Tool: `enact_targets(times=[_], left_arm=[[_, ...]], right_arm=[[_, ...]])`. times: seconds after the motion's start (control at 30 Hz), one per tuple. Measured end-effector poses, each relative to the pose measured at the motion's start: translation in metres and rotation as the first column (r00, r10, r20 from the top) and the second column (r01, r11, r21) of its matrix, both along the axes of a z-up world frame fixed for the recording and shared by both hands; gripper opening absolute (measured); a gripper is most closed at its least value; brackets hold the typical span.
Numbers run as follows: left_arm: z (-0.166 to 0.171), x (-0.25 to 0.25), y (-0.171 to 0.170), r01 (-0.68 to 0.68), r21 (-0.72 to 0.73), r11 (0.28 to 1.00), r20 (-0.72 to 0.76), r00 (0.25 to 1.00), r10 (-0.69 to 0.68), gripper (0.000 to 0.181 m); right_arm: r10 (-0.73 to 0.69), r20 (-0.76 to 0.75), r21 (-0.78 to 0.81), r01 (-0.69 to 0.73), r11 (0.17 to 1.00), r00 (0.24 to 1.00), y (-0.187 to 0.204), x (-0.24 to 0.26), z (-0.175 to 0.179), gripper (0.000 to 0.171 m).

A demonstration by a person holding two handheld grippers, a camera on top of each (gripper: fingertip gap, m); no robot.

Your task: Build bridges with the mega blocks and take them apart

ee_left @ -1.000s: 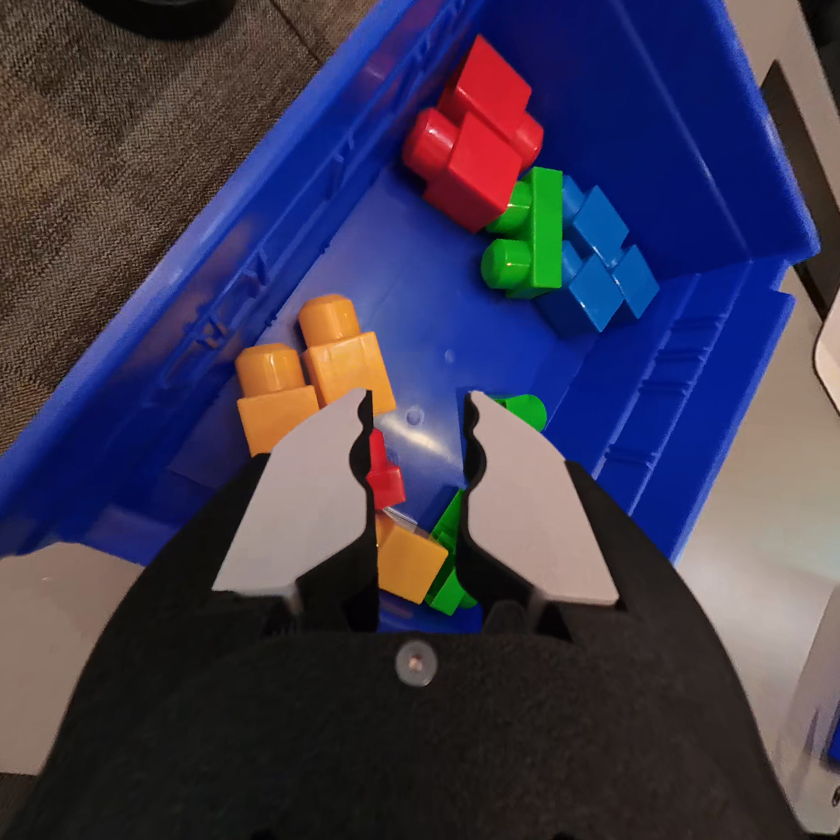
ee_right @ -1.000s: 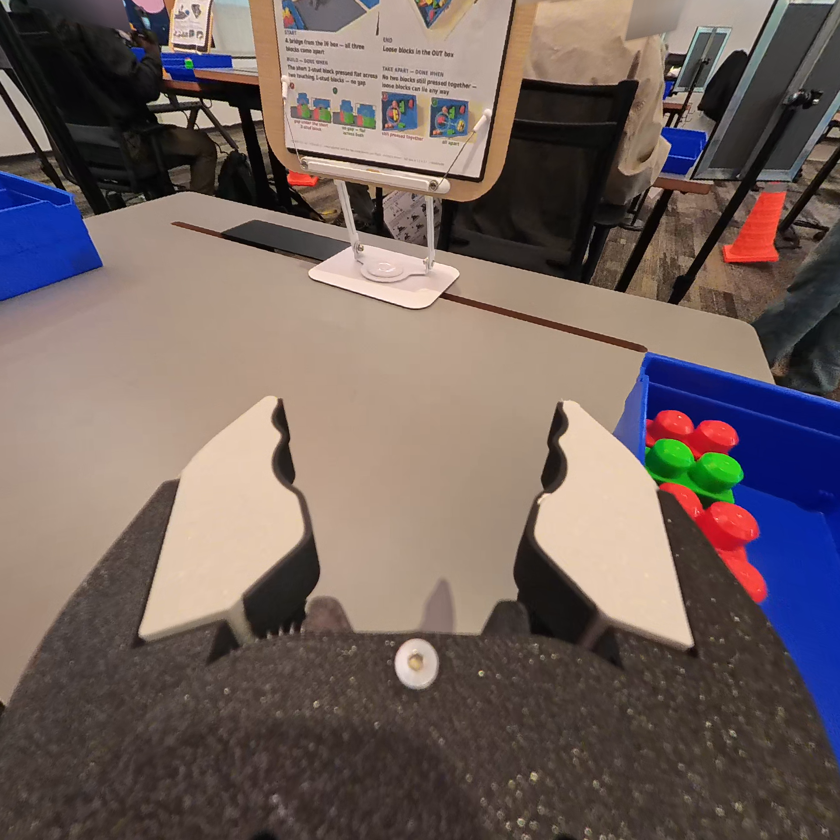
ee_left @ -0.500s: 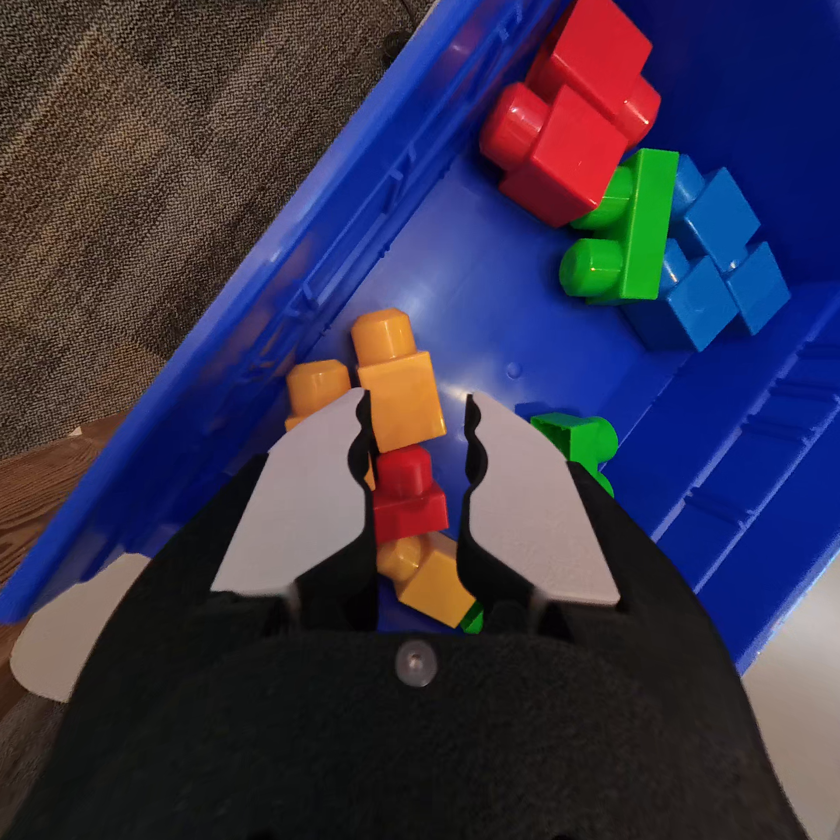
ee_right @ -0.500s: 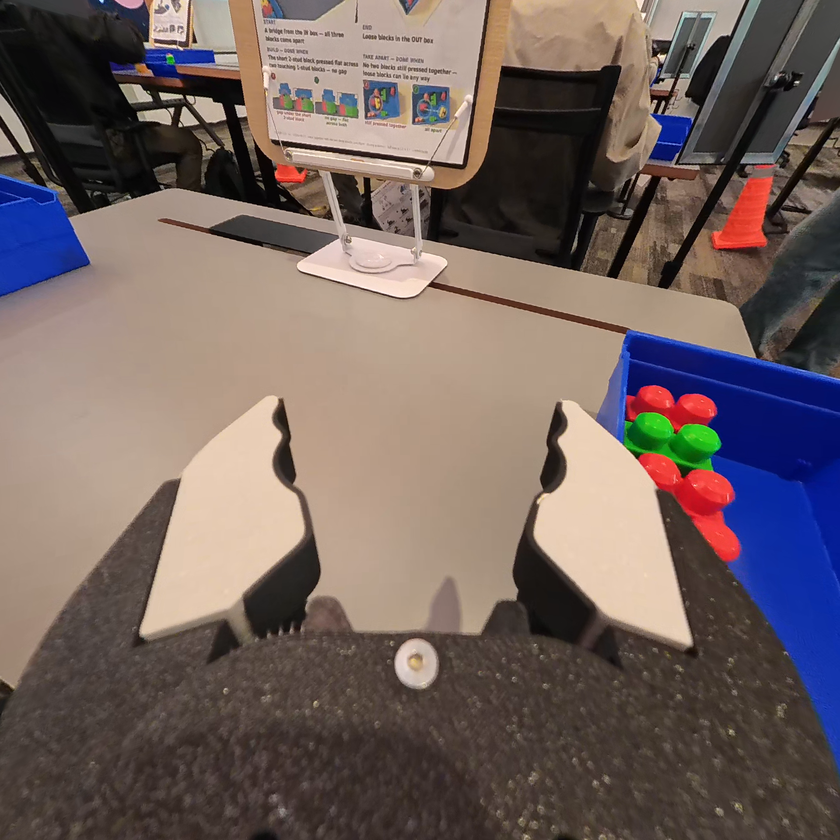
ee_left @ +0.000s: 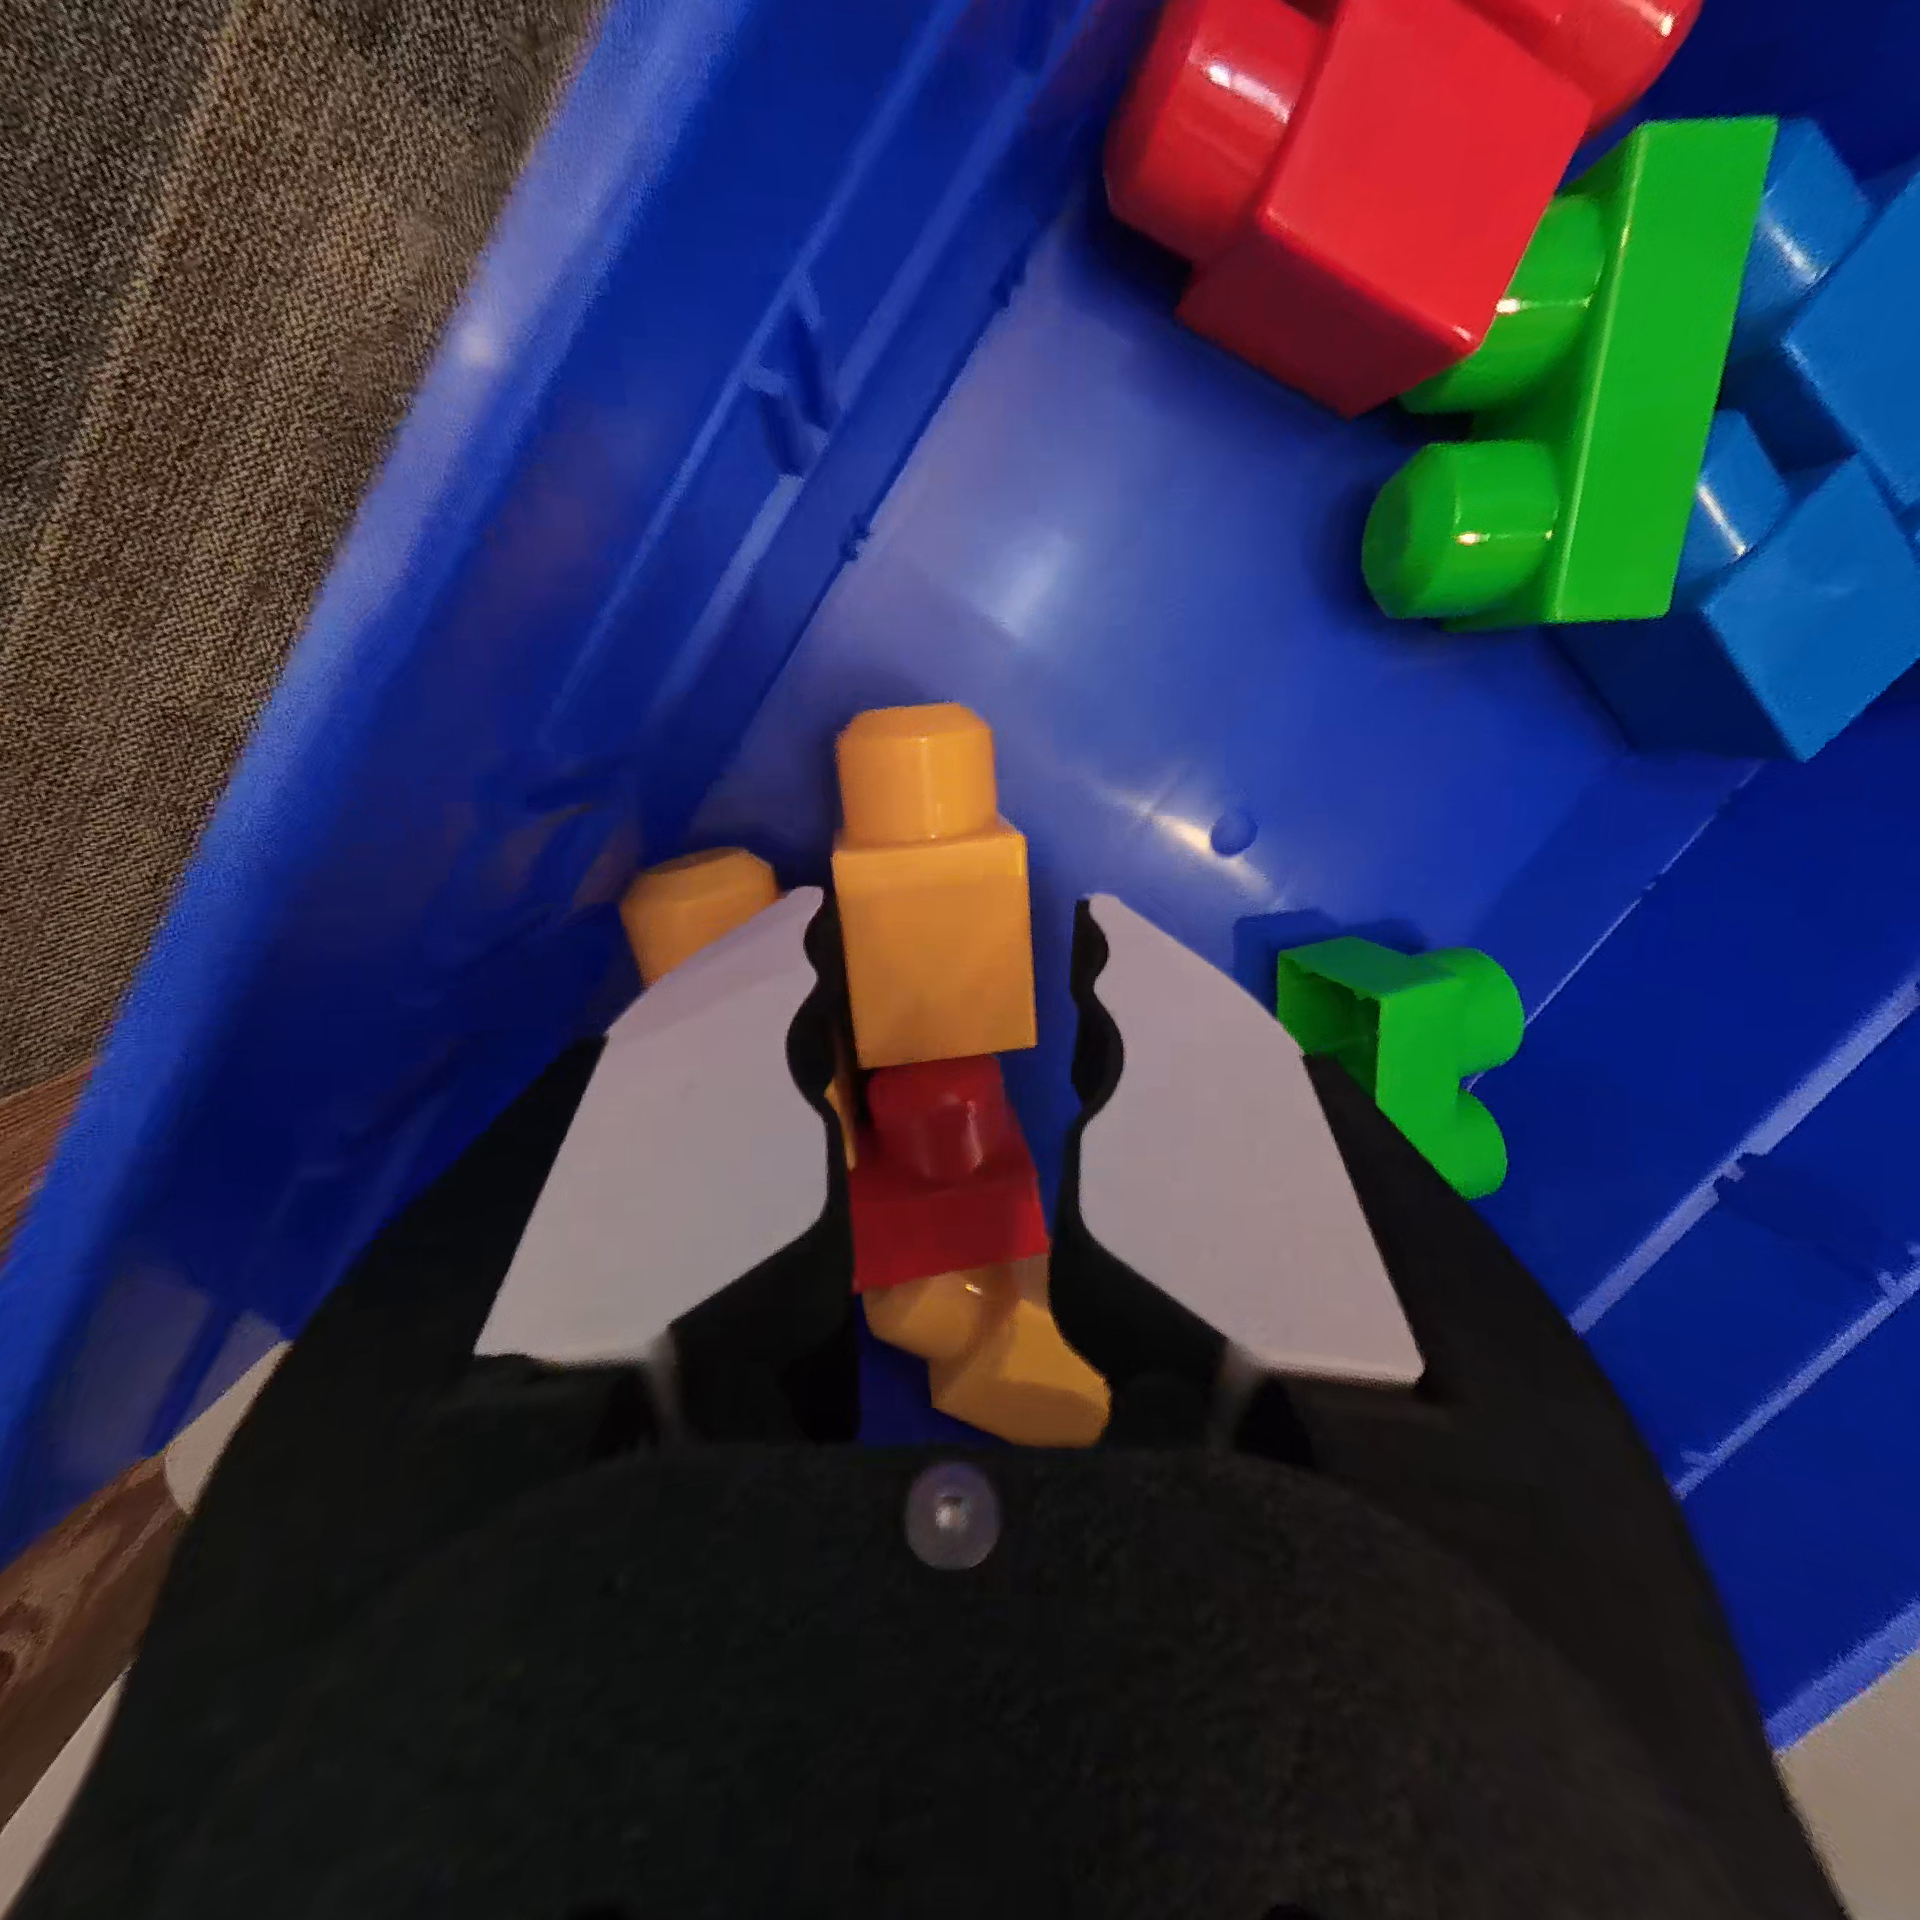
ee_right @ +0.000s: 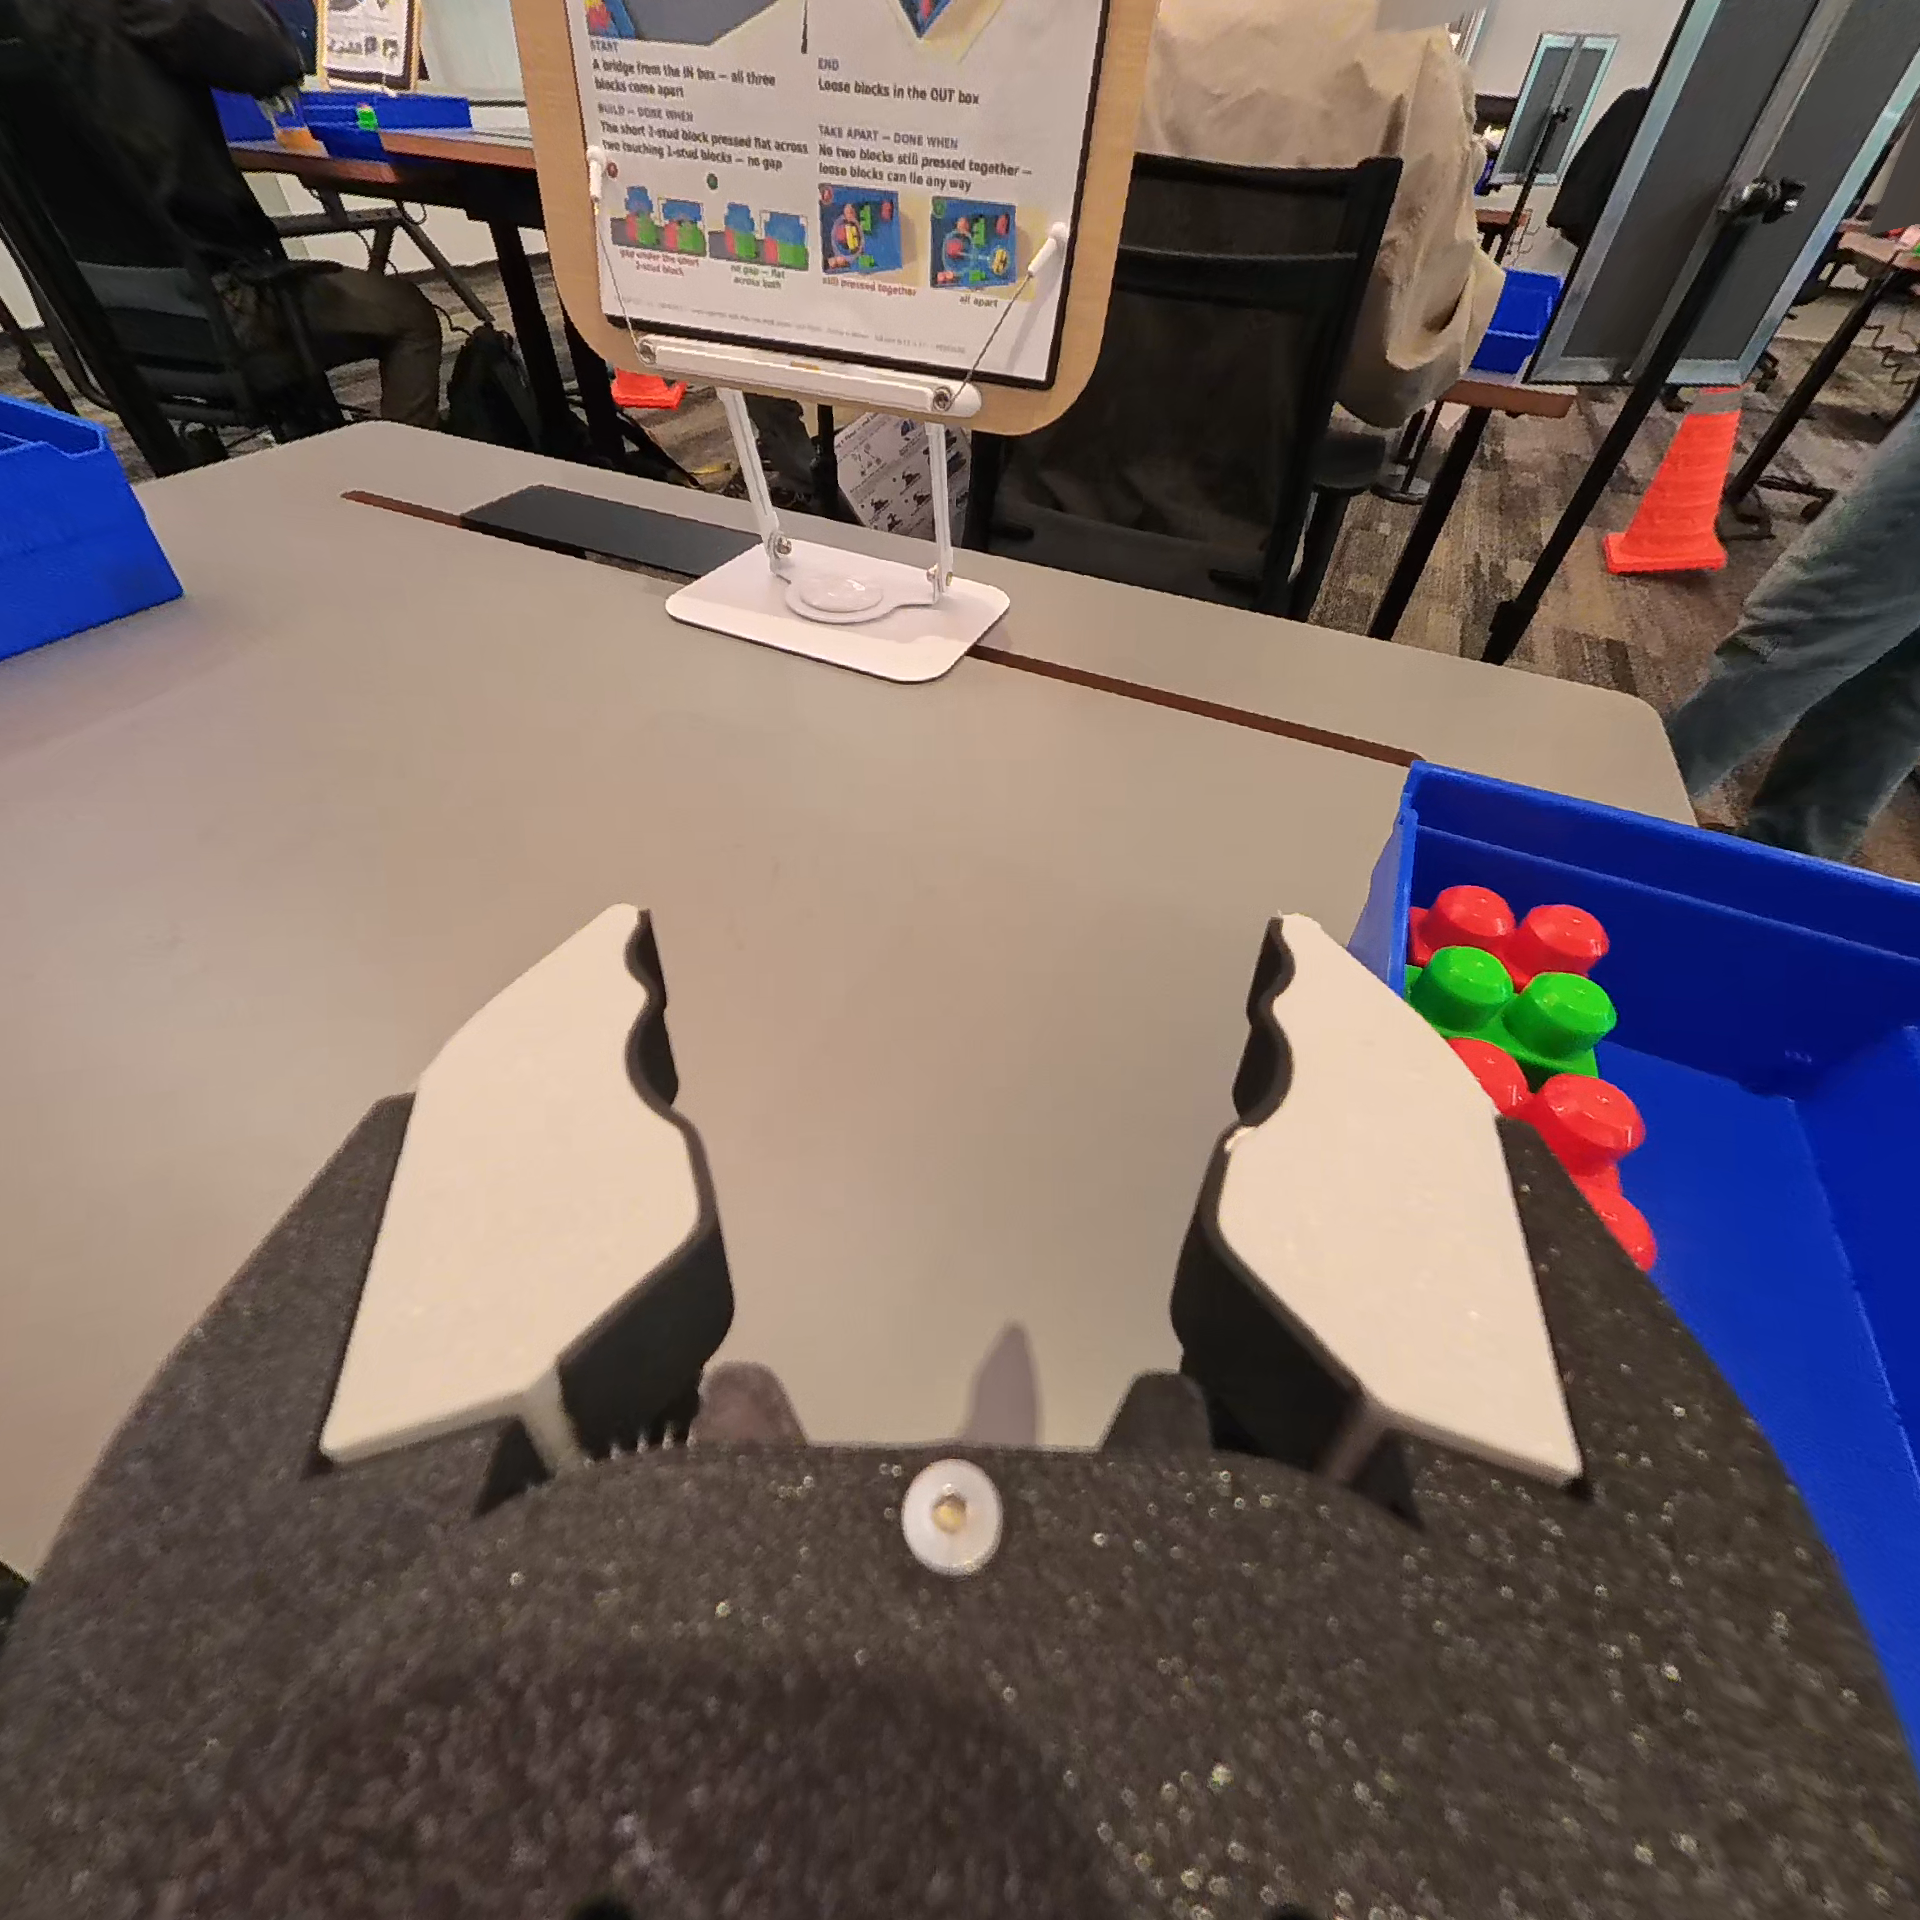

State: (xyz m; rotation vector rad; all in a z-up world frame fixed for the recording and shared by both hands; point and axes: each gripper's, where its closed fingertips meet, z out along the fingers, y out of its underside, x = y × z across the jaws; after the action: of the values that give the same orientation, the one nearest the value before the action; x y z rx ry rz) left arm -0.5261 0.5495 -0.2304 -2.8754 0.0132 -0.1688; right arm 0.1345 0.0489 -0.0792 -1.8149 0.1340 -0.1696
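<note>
My left gripper (ee_left: pixel 948 914) is open, low inside a blue bin (ee_left: pixel 623 520). An orange block (ee_left: pixel 935 956) lies on its side between the fingers, with a gap left at the right finger. Below it between the fingers lie a small red block (ee_left: pixel 945 1184) and another orange block (ee_left: pixel 997 1361). A second orange stud (ee_left: pixel 696 904) shows behind the left finger. A green block (ee_left: pixel 1423 1049) lies to the right. My right gripper (ee_right: pixel 961 925) is open and empty above the grey table (ee_right: pixel 831 831).
Red blocks (ee_left: pixel 1351 208), a flat green block (ee_left: pixel 1621 395) and blue blocks (ee_left: pixel 1808 623) lie at the bin's far end. A second blue bin (ee_right: pixel 1766 935) at the table's right holds a red and green stack (ee_right: pixel 1507 1008). A sign stand (ee_right: pixel 842 603) stands at the back. The gap from one gripper's tips to the other's is roughly 85 cm.
My left gripper has moved down and forward into the bin, so the orange block now lies between its fingers. The right gripper has stayed open over the table, shifting only slightly.
</note>
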Motion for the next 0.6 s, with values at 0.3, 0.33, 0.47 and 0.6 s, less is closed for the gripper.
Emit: enact_targets(times=[0.3, 0.33, 0.47, 0.6], left_arm=[[-0.008, 0.017, -0.008, 0.117, -0.089, 0.989, -0.002, 0.993, -0.118, 0.042], [-0.008, 0.016, -0.007, 0.113, -0.092, 0.989, 0.004, 0.994, -0.113, 0.042], [-0.012, 0.015, -0.008, 0.105, -0.115, 0.988, 0.008, 0.994, -0.105, 0.043], [-0.013, 0.012, -0.006, 0.122, -0.120, 0.985, -0.028, 0.992, -0.126, 0.037]], right_arm=[[0.017, 0.007, -0.006, -0.017, 1.000, 1.000, 0.005, -0.004, 0.000, 0.106], [0.016, 0.010, -0.007, -0.016, 1.000, 1.000, 0.005, -0.005, 0.000, 0.106], [0.012, 0.008, -0.005, -0.012, 1.000, 1.000, 0.005, -0.004, 0.001, 0.106], [0.013, 0.012, -0.009, -0.012, 1.000, 1.000, 0.005, -0.006, 0.002, 0.105]])
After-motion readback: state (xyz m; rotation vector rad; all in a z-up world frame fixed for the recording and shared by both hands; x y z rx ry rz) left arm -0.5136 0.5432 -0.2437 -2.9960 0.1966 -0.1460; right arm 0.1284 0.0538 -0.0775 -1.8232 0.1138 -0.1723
